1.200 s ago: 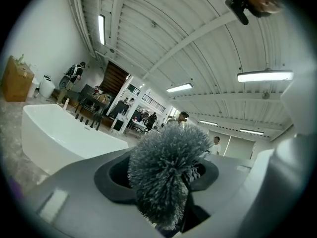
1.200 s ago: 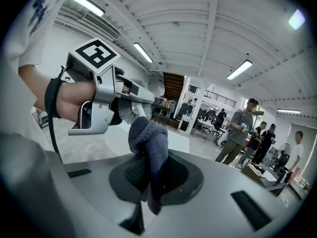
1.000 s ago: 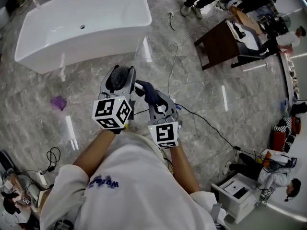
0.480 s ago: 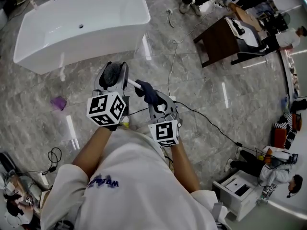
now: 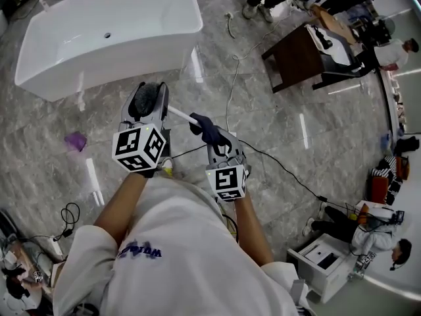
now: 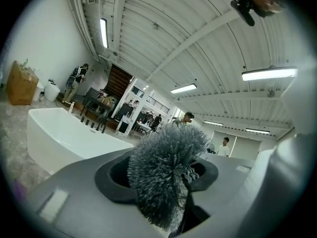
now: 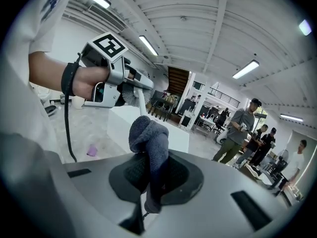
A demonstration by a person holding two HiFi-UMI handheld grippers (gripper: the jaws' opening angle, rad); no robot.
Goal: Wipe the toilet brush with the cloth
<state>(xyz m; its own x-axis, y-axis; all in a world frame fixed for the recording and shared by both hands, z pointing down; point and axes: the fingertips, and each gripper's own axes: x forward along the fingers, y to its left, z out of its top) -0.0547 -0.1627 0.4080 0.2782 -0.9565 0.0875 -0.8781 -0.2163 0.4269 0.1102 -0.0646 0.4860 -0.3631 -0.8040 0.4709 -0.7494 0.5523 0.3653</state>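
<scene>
- Since a second ago the left hand-held gripper (image 5: 147, 103) has drifted sideways along the bathtub (image 5: 99, 41), and more bare white handle now shows between the two grippers.
- The left one is clamped on the toilet brush (image 5: 180, 116), with the grey bristle head (image 6: 166, 175) standing up between its jaws, just off the bathtub's near wall.
- The handle's long axis slants away from the bathtub, straight to the cloth (image 5: 208, 130).
- The right hand-held gripper (image 5: 214, 139) is pinched tight on that dark cloth, which is bunched over the handle's far end; this hand does the wiping.
- The left gripper is held level and the right is tipped down. I judge the next stroke runs back along the handle towards the bathtub.
</scene>
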